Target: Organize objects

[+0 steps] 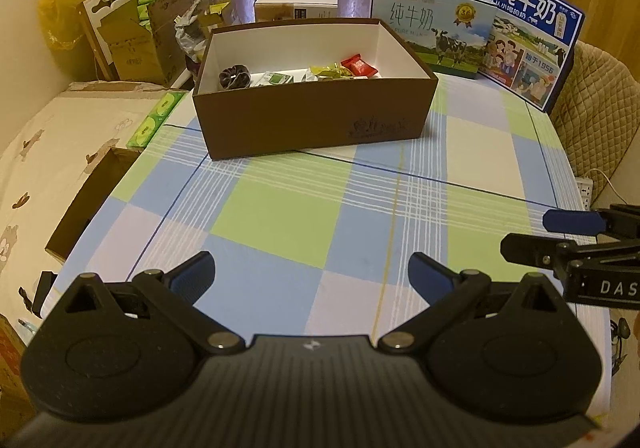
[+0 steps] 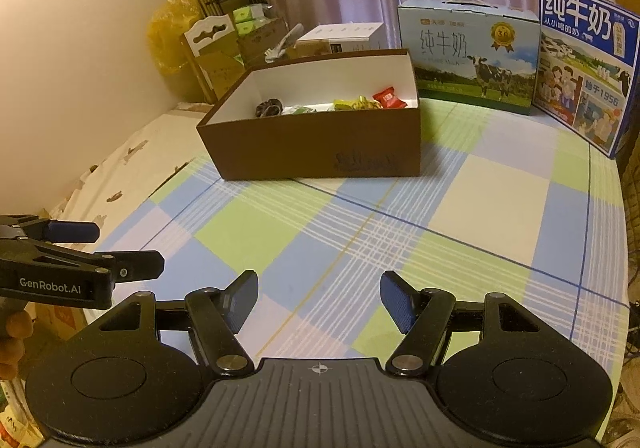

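A brown open box (image 1: 312, 120) (image 2: 316, 144) stands on the checked tablecloth at the far side. Inside it lie a dark round item (image 1: 234, 75) (image 2: 269, 106), a green-and-white packet (image 1: 274, 79), yellow-green wrapped sweets (image 1: 328, 71) (image 2: 356, 103) and a red wrapped sweet (image 1: 359, 66) (image 2: 389, 98). My left gripper (image 1: 312, 272) is open and empty, low over the cloth, well short of the box. My right gripper (image 2: 319, 296) is open and empty beside it; it also shows at the right edge of the left wrist view (image 1: 560, 232).
Two milk cartons (image 1: 432, 32) (image 1: 532, 40) stand behind the box at the back right. A white box (image 1: 296, 4) and cardboard boxes (image 1: 132, 40) sit at the back left. A bed (image 1: 60, 136) borders the table's left edge; a padded chair (image 1: 592, 108) stands at the right.
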`<act>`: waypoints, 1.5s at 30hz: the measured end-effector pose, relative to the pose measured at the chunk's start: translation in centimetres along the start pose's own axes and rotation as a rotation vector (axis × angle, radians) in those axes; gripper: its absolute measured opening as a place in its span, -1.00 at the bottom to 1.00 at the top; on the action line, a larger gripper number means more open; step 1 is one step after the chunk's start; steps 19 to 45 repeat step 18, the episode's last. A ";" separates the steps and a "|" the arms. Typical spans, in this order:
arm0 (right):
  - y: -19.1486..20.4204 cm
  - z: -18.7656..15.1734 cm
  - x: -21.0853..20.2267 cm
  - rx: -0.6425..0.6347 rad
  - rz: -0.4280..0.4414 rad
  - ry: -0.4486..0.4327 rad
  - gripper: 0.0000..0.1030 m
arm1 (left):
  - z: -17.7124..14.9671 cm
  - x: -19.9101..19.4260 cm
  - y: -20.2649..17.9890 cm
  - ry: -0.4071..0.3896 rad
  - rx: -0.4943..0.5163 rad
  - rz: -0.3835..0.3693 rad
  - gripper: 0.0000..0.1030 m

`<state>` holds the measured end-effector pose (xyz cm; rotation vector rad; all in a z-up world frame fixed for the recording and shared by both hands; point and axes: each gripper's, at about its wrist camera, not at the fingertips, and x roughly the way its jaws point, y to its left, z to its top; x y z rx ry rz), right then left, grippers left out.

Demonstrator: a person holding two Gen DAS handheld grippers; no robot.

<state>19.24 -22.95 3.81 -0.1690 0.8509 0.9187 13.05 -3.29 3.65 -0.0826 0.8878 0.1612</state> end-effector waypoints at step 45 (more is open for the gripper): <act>-0.4 0.0 0.8 0.002 0.004 0.013 0.26 | 0.3 0.3 0.0 0.002 0.004 -0.001 0.97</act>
